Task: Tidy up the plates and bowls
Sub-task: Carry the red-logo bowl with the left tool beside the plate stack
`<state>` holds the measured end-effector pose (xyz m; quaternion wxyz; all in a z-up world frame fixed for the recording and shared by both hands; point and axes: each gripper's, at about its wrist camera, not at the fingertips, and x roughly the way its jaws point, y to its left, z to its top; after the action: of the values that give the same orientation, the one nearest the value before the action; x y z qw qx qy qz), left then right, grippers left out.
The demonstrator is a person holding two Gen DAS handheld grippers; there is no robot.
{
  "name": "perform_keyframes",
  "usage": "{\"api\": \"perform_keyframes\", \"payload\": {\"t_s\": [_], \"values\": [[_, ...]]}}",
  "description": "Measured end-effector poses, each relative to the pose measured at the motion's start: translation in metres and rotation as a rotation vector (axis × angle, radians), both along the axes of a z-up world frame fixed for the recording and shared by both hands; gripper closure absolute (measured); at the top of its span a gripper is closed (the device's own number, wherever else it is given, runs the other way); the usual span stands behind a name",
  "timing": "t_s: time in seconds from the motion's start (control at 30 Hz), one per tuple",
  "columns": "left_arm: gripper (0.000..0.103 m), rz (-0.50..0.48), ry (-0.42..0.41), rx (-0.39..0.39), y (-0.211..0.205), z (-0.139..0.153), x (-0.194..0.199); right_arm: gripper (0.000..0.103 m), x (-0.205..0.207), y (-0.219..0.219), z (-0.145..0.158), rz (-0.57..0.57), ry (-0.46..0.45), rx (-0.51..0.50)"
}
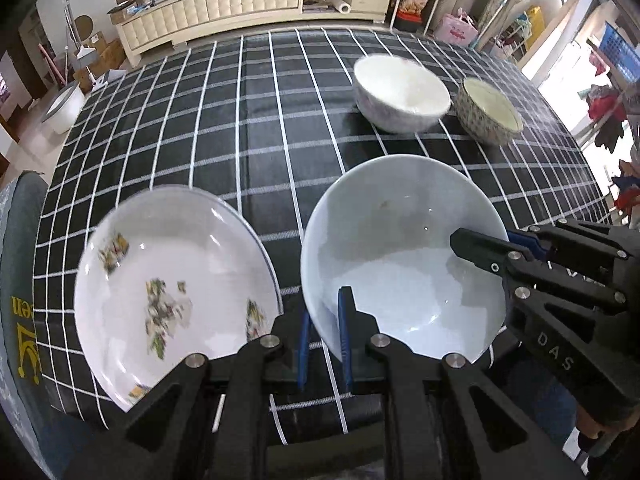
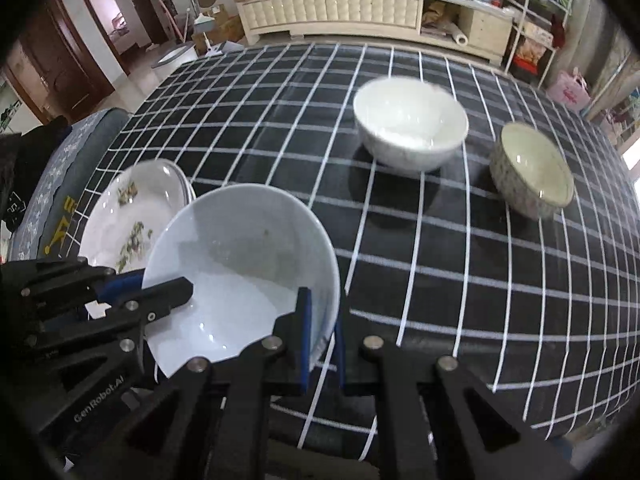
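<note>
A large pale blue bowl (image 1: 400, 260) (image 2: 240, 260) hangs just above the checked table, gripped on two sides. My left gripper (image 1: 324, 320) (image 2: 150, 284) is shut on its rim, one finger inside and one outside. My right gripper (image 2: 320, 328) (image 1: 492, 244) is shut on the opposite rim in the same way. Left of the bowl lies a white floral plate (image 1: 168, 280) (image 2: 132, 216), seemingly on top of another plate. Farther back stand a white bowl (image 1: 400, 92) (image 2: 408, 120) and, to its right, a smaller patterned bowl (image 1: 488, 112) (image 2: 532, 168).
The black tablecloth with white grid (image 1: 240, 140) (image 2: 480, 260) covers the table. A grey cushioned seat (image 1: 20, 280) (image 2: 52, 184) borders the table's left edge. A long cream cabinet (image 1: 240, 4) (image 2: 360, 12) with clutter stands beyond the far edge.
</note>
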<state>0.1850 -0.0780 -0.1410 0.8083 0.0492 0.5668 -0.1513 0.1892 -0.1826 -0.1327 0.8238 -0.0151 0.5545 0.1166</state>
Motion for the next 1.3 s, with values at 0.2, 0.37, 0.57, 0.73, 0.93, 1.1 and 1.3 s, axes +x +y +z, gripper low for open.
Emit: {"api": "perform_keyframes", "payload": {"t_s": [0.2,0.37,0.57,0.73,0.93,1.1,1.3], "values": [[0.092,-0.010,0.017,0.008,-0.009,-0.009,-0.005,0.090,-0.004,-0.006,-0.010,-0.009,0.022,0.005],[0.092,-0.020,0.029,0.021,-0.015,-0.016,-0.001,0.090,0.001,-0.009,-0.023,-0.016,0.056,0.007],[0.093,-0.022,0.032,0.034,-0.020,-0.025,0.006,0.090,0.007,-0.017,-0.034,-0.035,0.076,0.014],[0.093,-0.037,0.016,0.030,-0.023,-0.025,0.013,0.090,0.011,-0.018,-0.034,-0.036,0.078,0.014],[0.093,-0.045,0.022,0.021,-0.024,-0.029,0.016,0.090,0.013,-0.019,-0.036,-0.027,0.088,0.011],[0.093,-0.049,-0.003,0.020,-0.020,-0.021,0.012,0.090,0.015,-0.019,-0.033,-0.032,0.082,-0.001],[0.093,-0.044,-0.021,0.015,-0.015,-0.011,0.007,0.090,0.009,-0.019,-0.027,-0.045,0.075,-0.009]]}}
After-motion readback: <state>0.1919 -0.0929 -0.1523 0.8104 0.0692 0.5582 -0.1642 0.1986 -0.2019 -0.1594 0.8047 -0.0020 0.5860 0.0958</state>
